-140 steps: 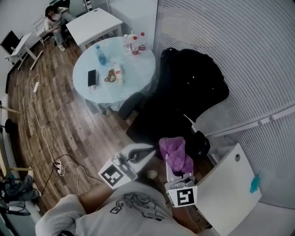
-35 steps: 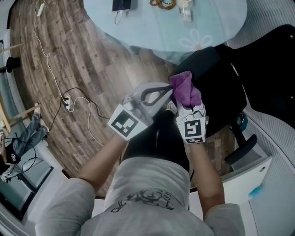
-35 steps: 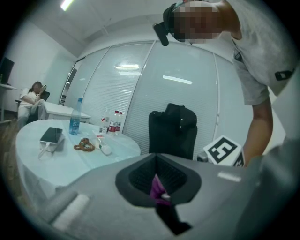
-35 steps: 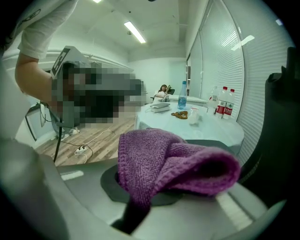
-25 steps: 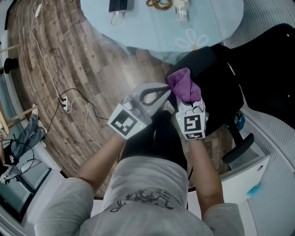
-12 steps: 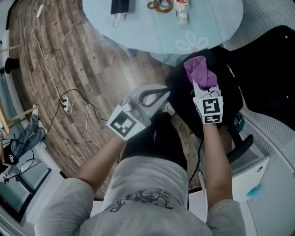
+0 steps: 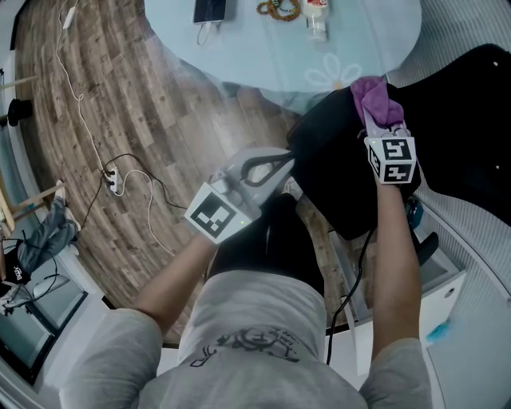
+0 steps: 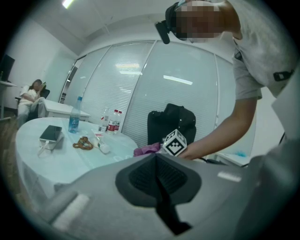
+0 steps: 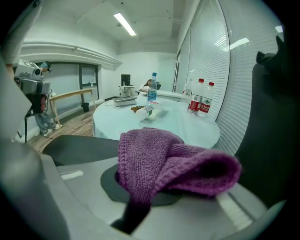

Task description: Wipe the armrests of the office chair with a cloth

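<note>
The black office chair stands between me and the round table. My right gripper is shut on a purple cloth, which it presses on the far end of the chair's table-side armrest, close to the backrest. In the right gripper view the cloth bulges over the jaws and hides their tips, with the armrest at lower left. My left gripper hangs shut and empty over the floor, left of the chair. In the left gripper view its jaws meet and the cloth shows beyond.
A round glass table carries a phone, a bead string and a small bottle. A power strip with cables lies on the wood floor. The second armrest and a white cabinet are at the right, by the slatted wall.
My right gripper has slid the cloth along the armrest, away from me and to the right, toward the backrest. The left gripper has stayed where it was.
</note>
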Demonstrator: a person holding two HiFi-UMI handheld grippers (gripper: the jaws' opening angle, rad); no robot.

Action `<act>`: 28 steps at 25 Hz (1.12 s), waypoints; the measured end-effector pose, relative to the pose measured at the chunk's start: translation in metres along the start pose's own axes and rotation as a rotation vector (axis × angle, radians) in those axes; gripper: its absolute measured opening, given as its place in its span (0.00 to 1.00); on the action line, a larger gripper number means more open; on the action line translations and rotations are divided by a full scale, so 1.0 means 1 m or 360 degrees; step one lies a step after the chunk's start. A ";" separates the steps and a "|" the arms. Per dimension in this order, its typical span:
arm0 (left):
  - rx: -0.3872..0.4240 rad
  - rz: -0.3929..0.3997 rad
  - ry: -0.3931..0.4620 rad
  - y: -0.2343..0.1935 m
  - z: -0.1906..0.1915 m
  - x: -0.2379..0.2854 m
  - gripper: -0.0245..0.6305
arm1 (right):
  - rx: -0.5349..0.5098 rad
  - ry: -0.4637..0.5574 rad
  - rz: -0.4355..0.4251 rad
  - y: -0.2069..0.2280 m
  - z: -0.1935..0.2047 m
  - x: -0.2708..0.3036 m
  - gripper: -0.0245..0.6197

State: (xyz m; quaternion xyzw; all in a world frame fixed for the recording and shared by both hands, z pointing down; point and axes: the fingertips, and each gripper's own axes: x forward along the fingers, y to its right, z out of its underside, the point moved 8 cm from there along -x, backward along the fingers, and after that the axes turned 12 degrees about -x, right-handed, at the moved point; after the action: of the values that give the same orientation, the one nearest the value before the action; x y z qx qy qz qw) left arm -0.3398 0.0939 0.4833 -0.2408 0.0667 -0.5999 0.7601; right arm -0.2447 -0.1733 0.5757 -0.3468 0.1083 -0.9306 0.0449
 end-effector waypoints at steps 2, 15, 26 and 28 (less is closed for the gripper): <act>-0.0011 -0.0001 0.0001 0.001 0.001 -0.001 0.04 | 0.0004 -0.0010 0.0032 -0.004 -0.001 -0.001 0.08; -0.0021 -0.0001 0.0002 -0.002 0.001 0.001 0.04 | -0.0110 0.0097 -0.0104 -0.088 -0.018 -0.022 0.08; -0.0006 0.0004 0.0007 -0.002 -0.001 0.007 0.04 | -0.0270 0.0180 -0.0306 -0.176 -0.037 -0.044 0.08; -0.0009 0.0003 0.0009 -0.001 -0.001 0.008 0.04 | -0.0280 0.0179 -0.0322 -0.176 -0.036 -0.044 0.08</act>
State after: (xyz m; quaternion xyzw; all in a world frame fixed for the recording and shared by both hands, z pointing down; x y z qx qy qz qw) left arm -0.3390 0.0855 0.4849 -0.2413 0.0708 -0.5996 0.7598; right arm -0.2368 0.0105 0.5623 -0.3057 0.1561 -0.9353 -0.0860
